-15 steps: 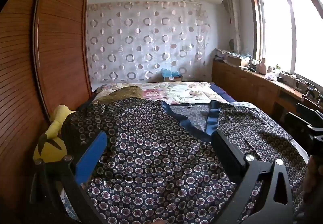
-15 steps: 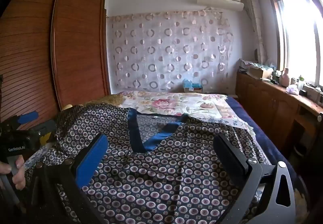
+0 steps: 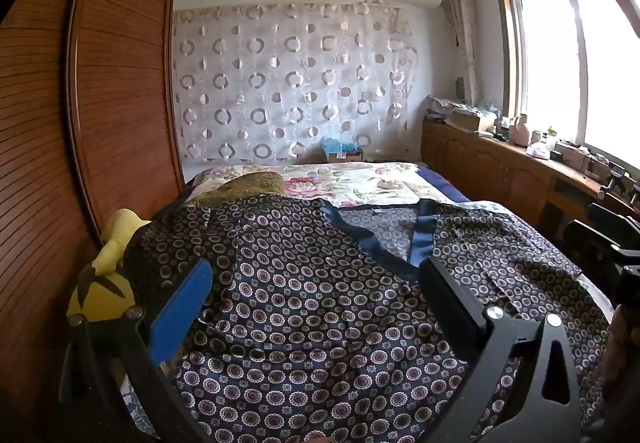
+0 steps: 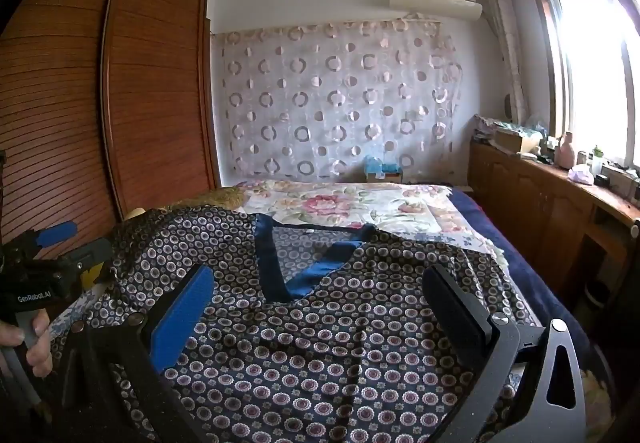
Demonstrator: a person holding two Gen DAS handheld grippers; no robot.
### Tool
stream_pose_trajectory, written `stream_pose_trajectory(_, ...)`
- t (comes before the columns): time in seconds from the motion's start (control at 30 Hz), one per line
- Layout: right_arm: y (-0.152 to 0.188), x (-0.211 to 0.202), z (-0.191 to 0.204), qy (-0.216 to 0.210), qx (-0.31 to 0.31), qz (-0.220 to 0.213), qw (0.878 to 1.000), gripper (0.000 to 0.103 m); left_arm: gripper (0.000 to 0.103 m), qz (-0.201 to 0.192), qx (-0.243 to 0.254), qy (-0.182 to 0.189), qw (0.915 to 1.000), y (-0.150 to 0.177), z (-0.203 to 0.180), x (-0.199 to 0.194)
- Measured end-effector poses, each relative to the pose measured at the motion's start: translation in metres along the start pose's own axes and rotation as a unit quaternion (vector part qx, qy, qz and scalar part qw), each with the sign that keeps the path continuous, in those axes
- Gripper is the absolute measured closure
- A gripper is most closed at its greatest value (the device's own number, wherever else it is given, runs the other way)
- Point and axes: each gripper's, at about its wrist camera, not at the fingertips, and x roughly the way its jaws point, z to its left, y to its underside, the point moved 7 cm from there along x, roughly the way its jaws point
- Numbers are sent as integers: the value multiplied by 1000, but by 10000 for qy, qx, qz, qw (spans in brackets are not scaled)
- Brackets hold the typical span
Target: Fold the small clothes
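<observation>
Spreading flat across the near half of the flowered bed (image 4: 360, 203), the dark silky top printed with small ringed flowers and edged in plain blue at its V-neck (image 3: 304, 283) lies face up, neckline toward the far end, its left shoulder draped over a yellow plush toy (image 3: 104, 283) by the wooden wardrobe (image 3: 120, 83). The left gripper (image 3: 316, 299) hovers over the left half of the garment with its fingers spread wide and nothing between them; the right gripper (image 4: 320, 303) does the same over the right half, also wide apart and empty.

No fold appears to have been made yet, so the step in hand is likely the first grasp. It would go best if each gripper came down on a matching edge, pinching a single layer of hem or shoulder rather than a bunch. The fabric looks slippery, so a deep bite should hold better than a fingertip nip. The left side should be lifted clear of the toy first, or the fold line may come out crooked.
</observation>
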Motion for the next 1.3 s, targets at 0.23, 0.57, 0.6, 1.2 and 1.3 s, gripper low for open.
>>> stream_pose_trajectory(0.23, 0, -2, 3, -16, -27, -6, 10000, 0, 0, -8, 17, 6, 10000, 0, -1, 0)
stream_pose_trajectory(0.57, 0, 0, 3, -27, -5, 12, 10000, 0, 0, -4, 19, 4, 10000, 0, -1, 0)
stream_pose_trajectory(0.6, 0, 1, 3, -28, -3, 18, 10000, 0, 0, -1, 18, 6, 10000, 0, -2, 0)
stream_pose_trajectory(1.2, 1, 1, 1, -41, 21, 32, 10000, 0, 0, -4, 27, -1, 10000, 0, -1, 0)
stream_pose_trajectory(1.3, 1, 1, 1, -44, 21, 35, 10000, 0, 0, 2, 20, 14, 10000, 0, -2, 0)
